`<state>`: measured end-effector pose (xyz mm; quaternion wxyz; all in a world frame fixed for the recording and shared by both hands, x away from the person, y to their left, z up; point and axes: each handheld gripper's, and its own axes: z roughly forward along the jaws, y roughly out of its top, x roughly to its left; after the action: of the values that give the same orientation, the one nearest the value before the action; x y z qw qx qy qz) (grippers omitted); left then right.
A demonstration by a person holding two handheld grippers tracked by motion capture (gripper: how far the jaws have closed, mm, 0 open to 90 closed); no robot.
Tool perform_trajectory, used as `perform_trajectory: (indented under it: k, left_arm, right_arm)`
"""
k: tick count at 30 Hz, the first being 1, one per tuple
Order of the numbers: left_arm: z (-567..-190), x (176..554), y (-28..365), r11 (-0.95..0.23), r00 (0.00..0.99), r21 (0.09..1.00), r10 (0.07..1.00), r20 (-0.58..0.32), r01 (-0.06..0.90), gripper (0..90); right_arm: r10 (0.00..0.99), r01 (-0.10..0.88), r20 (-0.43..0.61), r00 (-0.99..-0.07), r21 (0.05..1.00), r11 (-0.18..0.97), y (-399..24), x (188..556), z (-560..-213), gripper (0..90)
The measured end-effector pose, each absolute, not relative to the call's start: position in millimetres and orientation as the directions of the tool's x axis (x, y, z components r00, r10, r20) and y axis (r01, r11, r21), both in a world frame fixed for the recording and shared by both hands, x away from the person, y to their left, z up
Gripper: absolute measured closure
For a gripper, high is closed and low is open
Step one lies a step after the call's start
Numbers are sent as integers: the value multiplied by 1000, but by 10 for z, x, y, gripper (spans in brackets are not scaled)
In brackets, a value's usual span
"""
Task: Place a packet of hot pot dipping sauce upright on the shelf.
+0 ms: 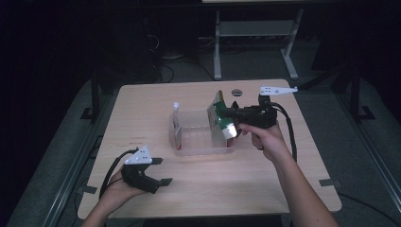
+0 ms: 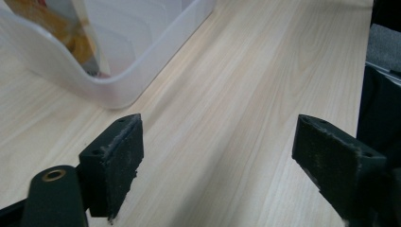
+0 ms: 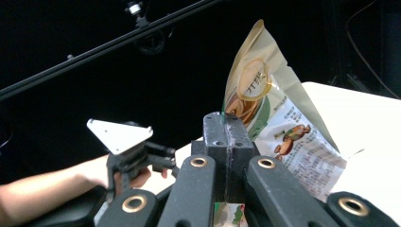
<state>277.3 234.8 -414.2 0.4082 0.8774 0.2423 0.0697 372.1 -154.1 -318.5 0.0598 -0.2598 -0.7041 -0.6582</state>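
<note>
A green and beige snack bag hangs tilted over the right end of a clear plastic bin at the table's middle. My right gripper is shut on the bag's edge. In the right gripper view the jaws pinch the edge, and the printed bag rises above and to the right of them. A pouch with a white cap stands inside the bin's left end. My left gripper rests open near the table's front left, with nothing between its pads. The bin's corner lies ahead of it to the left.
The wooden table has a round grommet at the back and tape marks near its edges. A metal frame stands on the dark floor beyond. My left gripper appears farther off in the right gripper view.
</note>
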Motion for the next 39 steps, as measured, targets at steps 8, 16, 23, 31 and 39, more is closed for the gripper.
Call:
perform_trajectory:
  k: [8,16,23,31,39]
  left_arm:
    - [-4181,2781,2371,-556,867,734,491,-89,390,159]
    - [-4206,2775,2368,-558,867,729,488,-98,396,161]
    - [-4228,2789,2361,-569,872,721,480,-99,395,161]
    - [-4237,2788,2358,-572,873,718,478,-100,396,160]
    - [-4238,2793,2361,-571,871,718,482,-99,398,160]
  right_arm:
    - [326,468,438,-838,884,13,-1429,3820,-3286,900]
    - [381,488,436,-816,872,48,-1334,3900,-3412,900]
    - [433,498,417,-799,863,86,-1283,3964,-3543,900]
    - [454,473,387,-803,876,91,-1284,3985,-3552,831]
    - [472,448,350,-809,887,113,-1346,3954,-3507,706]
